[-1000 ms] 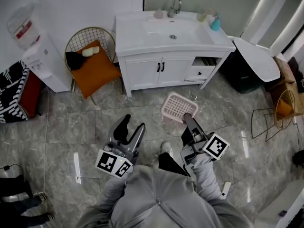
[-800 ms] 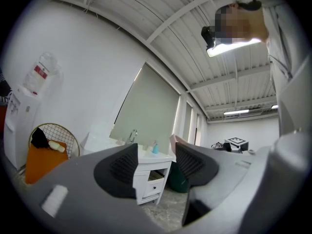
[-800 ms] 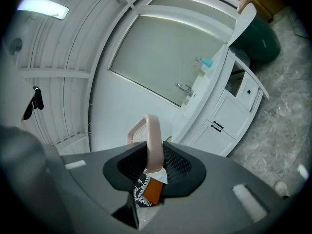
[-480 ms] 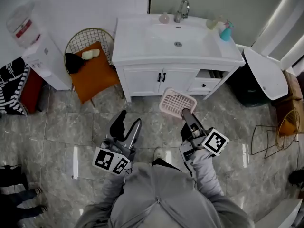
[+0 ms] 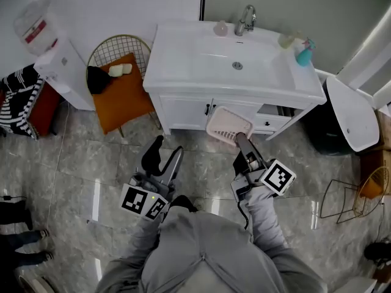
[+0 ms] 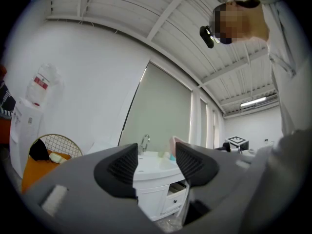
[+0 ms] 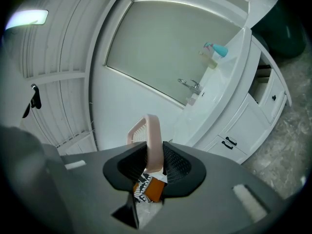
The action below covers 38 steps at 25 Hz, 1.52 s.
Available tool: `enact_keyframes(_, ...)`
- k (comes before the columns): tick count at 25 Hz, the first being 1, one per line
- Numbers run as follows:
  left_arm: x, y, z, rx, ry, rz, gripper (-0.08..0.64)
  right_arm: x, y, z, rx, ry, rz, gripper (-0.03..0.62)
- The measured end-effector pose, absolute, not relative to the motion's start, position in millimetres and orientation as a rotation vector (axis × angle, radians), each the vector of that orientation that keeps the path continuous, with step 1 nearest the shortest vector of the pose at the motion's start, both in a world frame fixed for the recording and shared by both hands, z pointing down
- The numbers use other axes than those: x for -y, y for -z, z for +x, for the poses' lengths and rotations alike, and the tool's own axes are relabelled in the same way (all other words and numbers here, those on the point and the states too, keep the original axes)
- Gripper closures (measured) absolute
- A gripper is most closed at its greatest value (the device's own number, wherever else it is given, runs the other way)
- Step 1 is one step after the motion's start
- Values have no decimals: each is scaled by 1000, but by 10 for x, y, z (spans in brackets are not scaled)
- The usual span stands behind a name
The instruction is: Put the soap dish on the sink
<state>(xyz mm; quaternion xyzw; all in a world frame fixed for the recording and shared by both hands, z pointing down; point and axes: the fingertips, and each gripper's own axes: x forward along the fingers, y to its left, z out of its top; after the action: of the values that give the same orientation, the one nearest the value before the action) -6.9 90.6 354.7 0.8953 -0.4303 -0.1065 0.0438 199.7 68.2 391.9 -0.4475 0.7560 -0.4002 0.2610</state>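
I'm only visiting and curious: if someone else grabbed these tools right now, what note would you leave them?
Right gripper: shut on the rim of the pink soap dish.
Left gripper: open, empty.
The dish is held in the air in front of the white cabinet, not yet on the sink.
To do: lift it over the counter, set it down, let go.

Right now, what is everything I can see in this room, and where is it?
Sink cabinet: one, white, against the back wall.
Tap: one, silver, behind the basin.
Spray bottle: one, teal, sink's right corner.
Soap dish: one, pink, held in front of the cabinet doors.
Chair: one, gold wire with orange cushion, left of the sink.
Water dispenser: one, white, far left.
Left gripper: one, dark, open, empty.
Right gripper: one, dark, shut on the soap dish.
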Motion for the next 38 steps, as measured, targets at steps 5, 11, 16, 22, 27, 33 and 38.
enact_keyframes(5,-501,-3504,12,1341,336,2735,296,-283,-3930,2046,-2047,1085,-1198,503)
enact_keyframes(11,162,-3544,34,1325,351,2743,296,318,-3974,2072,-2029,1077,-1212,503)
enact_keyframes(16,839,-3520,-13,1316,358,2743,296,957,-3988,2117,-2016,1074,-1268,503)
enact_keyframes(22,1564,-3491,-189,1303,367,2765,296,1757,-3983,1923,-2047,1055,-1283,503)
enact_keyframes(27,1949,-3520,-361,1318,374,2741,296,2318,-4194,1814,-2005,1159,-1368,503)
enact_keyframes(33,2173,-3578,-608,1400,360,2699,296,3005,-4379,1532,-2061,1223,-1322,503)
enact_keyframes(38,2302,-3639,-879,1525,345,2625,296,3500,-4669,1260,-2125,1328,-1312,503)
